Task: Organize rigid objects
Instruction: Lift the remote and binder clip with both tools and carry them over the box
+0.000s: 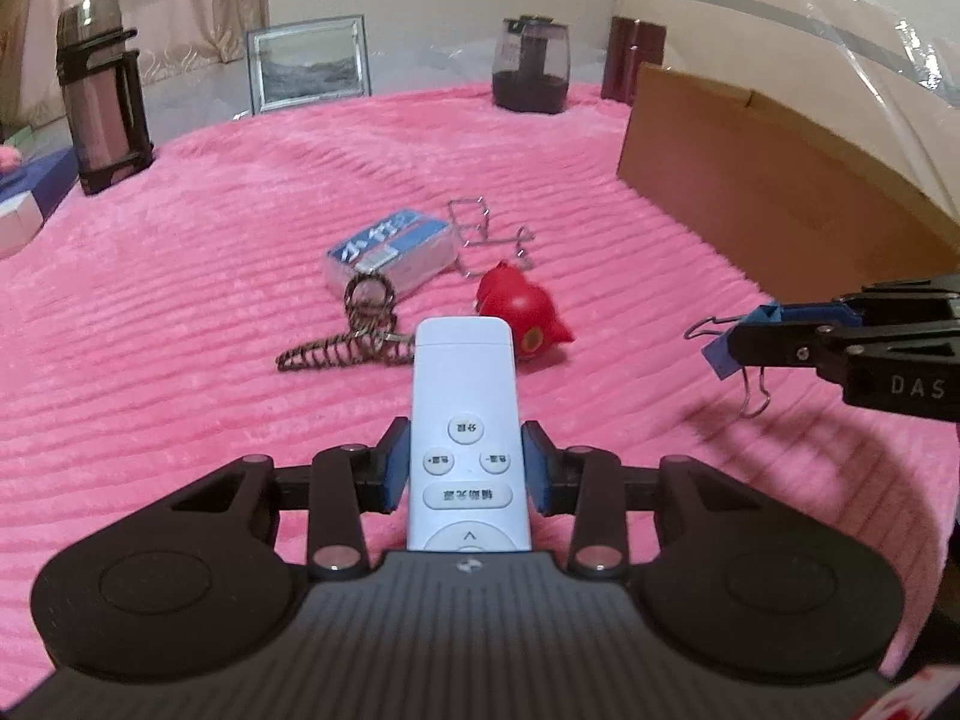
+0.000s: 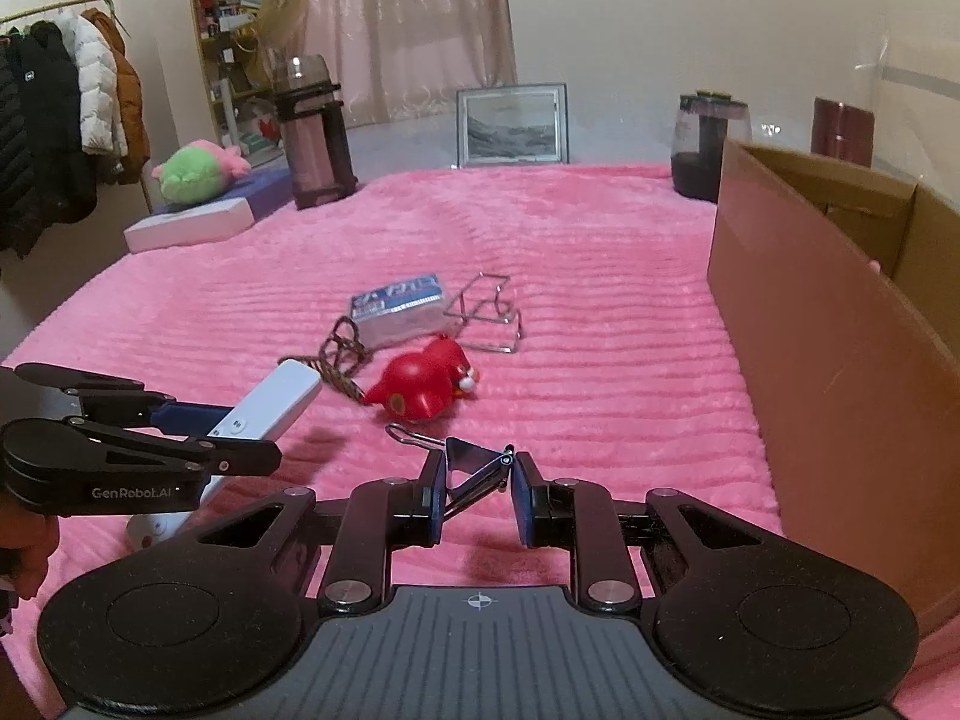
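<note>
Place: a home — a lived-in bedroom or bed-sitting room.
Surface: pink ribbed plush blanket [image 2: 600, 276] spread wide.
Clothing: coats on a rack [image 2: 66, 120] by the wall.
Storage: crowded bookshelf [image 2: 219, 18] in the corner.
Window: sheer pale curtain [image 2: 414, 24].
Personal touches: framed landscape picture [image 2: 513, 126], green-and-pink plush toy [image 2: 192, 171] — household things, no workshop fittings.
</note>
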The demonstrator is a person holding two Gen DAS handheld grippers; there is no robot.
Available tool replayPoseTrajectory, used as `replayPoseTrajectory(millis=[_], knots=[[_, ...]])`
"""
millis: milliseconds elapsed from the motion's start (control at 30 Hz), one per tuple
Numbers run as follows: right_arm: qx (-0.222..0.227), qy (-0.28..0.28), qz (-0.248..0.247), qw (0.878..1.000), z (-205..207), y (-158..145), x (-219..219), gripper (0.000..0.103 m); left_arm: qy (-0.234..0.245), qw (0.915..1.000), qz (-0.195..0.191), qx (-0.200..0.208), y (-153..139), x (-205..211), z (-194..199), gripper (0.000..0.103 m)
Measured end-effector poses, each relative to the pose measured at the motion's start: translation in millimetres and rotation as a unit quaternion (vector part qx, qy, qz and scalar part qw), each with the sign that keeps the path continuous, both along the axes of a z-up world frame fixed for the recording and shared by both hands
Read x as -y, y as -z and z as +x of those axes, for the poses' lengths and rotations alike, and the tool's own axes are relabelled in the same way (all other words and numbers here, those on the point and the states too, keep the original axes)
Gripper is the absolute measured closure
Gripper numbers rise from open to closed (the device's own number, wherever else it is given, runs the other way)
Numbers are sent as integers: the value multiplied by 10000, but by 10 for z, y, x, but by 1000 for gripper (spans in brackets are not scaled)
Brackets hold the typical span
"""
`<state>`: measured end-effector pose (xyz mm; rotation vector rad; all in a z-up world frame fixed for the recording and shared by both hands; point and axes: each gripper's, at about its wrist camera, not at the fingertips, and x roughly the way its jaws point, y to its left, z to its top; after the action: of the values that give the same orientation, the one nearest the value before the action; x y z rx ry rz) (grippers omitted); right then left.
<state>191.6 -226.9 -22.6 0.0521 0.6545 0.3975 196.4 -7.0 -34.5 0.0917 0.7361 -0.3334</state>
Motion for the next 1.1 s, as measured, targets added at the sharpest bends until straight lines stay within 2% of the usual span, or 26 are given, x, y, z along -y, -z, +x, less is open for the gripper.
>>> replayPoseTrajectory(millis=[333, 567, 933, 1100], knots=[[325, 54, 37, 9995, -243, -373, 155, 84, 272, 9991, -48, 320, -435, 201, -183, 70], [478, 180, 93, 9986, -407, -580, 370, 84, 531, 9977, -194, 374, -662, 395, -268, 70], [682, 476, 205, 9963, -591, -922, 931, 84, 1248, 9906, -195, 535, -973, 1023, -295, 70], [744, 694, 64, 9948, -586, -1060, 1306, 84, 1604, 9852, -235, 562, -1099, 1379, -210, 70]])
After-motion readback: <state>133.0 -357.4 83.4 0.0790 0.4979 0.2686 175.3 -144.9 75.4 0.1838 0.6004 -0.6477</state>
